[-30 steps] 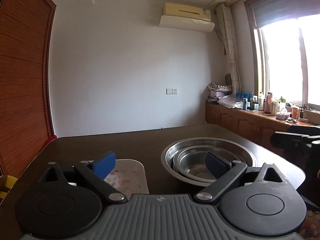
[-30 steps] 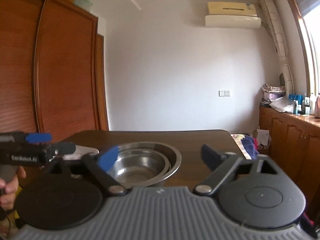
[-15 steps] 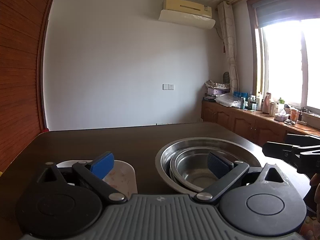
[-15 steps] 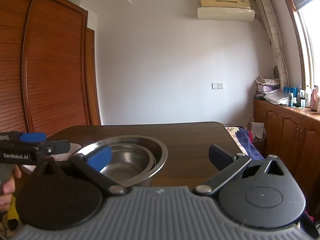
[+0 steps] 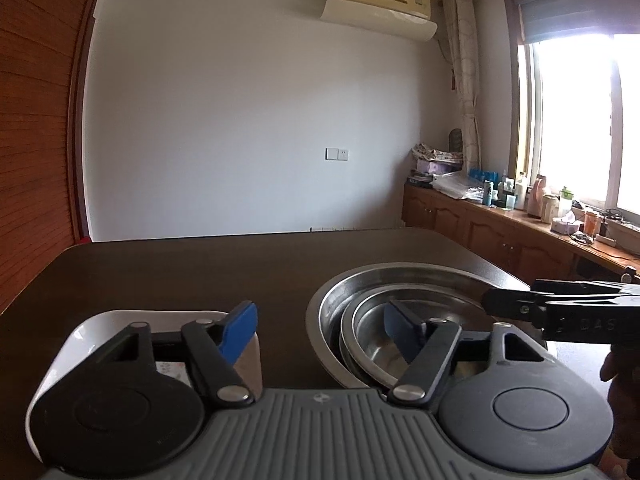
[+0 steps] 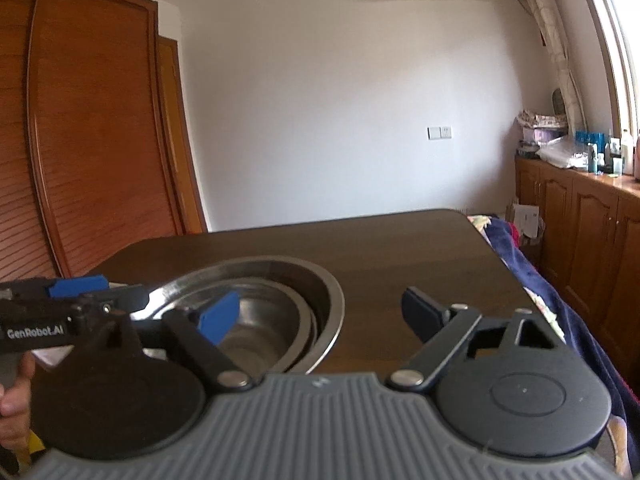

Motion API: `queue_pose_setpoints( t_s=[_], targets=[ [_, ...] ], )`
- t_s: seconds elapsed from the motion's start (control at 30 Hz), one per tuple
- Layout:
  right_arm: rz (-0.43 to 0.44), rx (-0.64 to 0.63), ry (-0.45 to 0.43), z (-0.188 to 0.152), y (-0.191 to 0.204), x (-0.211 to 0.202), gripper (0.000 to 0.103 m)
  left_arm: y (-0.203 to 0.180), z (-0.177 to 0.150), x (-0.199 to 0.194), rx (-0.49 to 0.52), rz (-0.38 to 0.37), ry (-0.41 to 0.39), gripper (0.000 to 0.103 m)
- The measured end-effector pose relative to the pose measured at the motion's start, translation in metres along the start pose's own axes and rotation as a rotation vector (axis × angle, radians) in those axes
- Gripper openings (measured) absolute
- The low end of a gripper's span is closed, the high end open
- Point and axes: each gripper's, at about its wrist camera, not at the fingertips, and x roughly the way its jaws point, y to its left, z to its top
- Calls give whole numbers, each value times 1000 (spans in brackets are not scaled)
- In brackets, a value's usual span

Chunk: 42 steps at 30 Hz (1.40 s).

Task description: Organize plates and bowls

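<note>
- The bench point(image 5: 224, 264) is a dark brown wooden top with rounded corners, filling the lower middle of both views; its far half is bare.
- Nested steel bowls point(image 5: 400, 308) sit on it at lower right of the left wrist view and at lower centre-left of the right wrist view point(image 6: 276, 300).
- A white plate point(image 5: 100, 324) with rounded corners lies at lower left of the left wrist view, apart from the bowls and partly hidden by the tool.
- The left tool point(image 5: 320, 332) has its jaws closing: one blue pad sits over the plate's right edge, the other over the bowls, and neither presses on anything.
- The right tool point(image 6: 320, 312) is closing too, with one pad over the bowls and the other over bare wood beyond the rim, gripping nothing.
- A hand point(image 6: 16, 388) holds the other tool at the lower left edge of the right wrist view.
- Room: a plain white wall point(image 5: 248, 128) with a switch plate, an air conditioner point(image 5: 380, 8) at top, a reddish wooden wardrobe point(image 6: 88, 132) at left, and a bright window point(image 5: 580, 120) over cluttered wooden cabinets point(image 5: 500, 232) at right.
</note>
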Motion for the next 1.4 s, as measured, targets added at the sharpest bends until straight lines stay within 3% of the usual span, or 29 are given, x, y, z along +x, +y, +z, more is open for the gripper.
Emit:
queue_pose_setpoints(
  t_s=[0.43,0.63,0.87,1.4],
  targets=[
    [33,69,80,-5,-2,8,75,-6,-5,15,13,-20,58,72],
    [64,94,108,-6,0,9,53,-7,-8,19,-8,-57,95,62],
    [89,95,117,-6,5,6,32,-9,-9,17,-40,-70,105,62],
    [55,91,107,-3,2,7,29,1,-11,9,-72,-84,92,62]
  ],
)
